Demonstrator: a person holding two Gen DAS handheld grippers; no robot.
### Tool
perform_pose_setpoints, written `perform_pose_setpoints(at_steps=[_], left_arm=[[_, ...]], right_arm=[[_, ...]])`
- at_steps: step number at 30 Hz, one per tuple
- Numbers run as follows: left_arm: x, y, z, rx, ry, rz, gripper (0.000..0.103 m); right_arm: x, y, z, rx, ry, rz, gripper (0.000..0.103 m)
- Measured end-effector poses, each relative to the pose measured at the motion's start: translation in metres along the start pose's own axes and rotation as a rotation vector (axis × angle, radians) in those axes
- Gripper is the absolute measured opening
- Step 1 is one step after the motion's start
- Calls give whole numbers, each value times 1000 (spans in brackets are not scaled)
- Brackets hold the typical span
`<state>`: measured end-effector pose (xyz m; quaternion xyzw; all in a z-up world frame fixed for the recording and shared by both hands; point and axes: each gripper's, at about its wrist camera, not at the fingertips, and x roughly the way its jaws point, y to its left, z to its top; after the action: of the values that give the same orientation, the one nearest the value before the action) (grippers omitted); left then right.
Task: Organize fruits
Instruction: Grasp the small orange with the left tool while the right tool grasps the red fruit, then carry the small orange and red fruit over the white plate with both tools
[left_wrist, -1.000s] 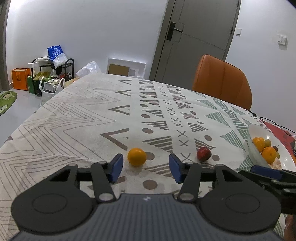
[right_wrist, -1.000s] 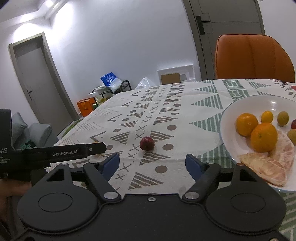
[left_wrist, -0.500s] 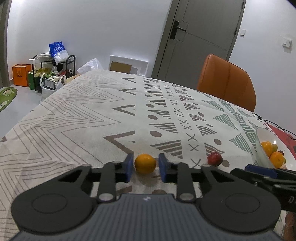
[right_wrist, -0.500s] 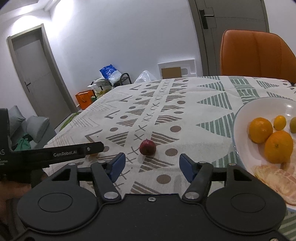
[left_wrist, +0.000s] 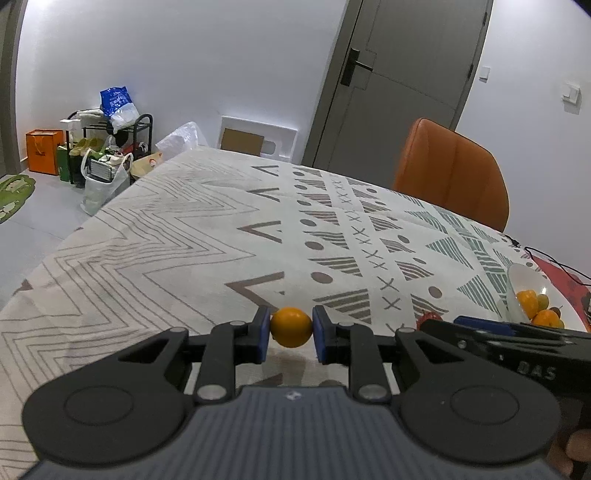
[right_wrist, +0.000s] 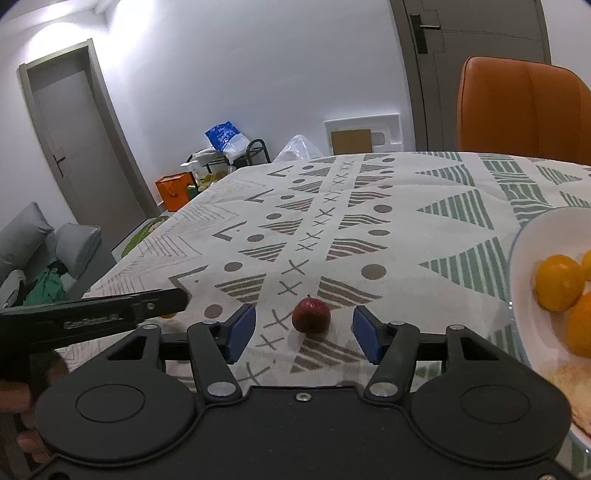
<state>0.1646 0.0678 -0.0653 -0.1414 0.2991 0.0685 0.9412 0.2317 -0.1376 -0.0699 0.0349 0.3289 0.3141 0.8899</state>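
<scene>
My left gripper (left_wrist: 290, 334) is shut on a small orange (left_wrist: 290, 327) and holds it just above the patterned tablecloth. My right gripper (right_wrist: 303, 334) is open, its blue pads on either side of a small red apple (right_wrist: 311, 316) that lies on the cloth a little ahead of them. The apple also shows in the left wrist view (left_wrist: 428, 319), partly hidden behind the right gripper's body. A white bowl (right_wrist: 524, 295) at the right holds several oranges and other fruit; it also shows in the left wrist view (left_wrist: 517, 291).
An orange chair (left_wrist: 452, 171) stands at the table's far side. A black cable (left_wrist: 554, 264) lies on a red mat by the bowl. Bags and a rack (left_wrist: 107, 147) stand on the floor to the left. The left gripper's body (right_wrist: 92, 314) crosses the right wrist view.
My left gripper closed on the orange and lifted it slightly. My right gripper moved forward and left, bringing the red apple between its open pads.
</scene>
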Motion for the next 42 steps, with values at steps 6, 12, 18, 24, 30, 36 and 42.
perform_pose_setpoints(at_steps=[6,12,18,24,30,36,42], left_arm=[[-6,2,1,-5,-7,2,23],[-13,-8,1,7,-17,-22,23],[-19,-19,-3,16,-21,-55,23],[-21,-37,-6,49,-16,-88,23],[-23,-58,-8,76,-19,-114,23],[-26,-75,-10,102,-20,-137,23],[-28,-95,-12,131,-25,-157,23]], right_arm=[[5,8,-3,-39,35,-19,21],[-14,9,-6,-39,-3,-19,21],[-31,6,-9,-24,-28,-41,21],[-54,-3,-15,-3,-62,-63,21],[-76,-16,-19,30,-101,-85,21],[-96,-27,-24,51,-139,-104,21],[-111,-38,-27,68,-171,-123,21]])
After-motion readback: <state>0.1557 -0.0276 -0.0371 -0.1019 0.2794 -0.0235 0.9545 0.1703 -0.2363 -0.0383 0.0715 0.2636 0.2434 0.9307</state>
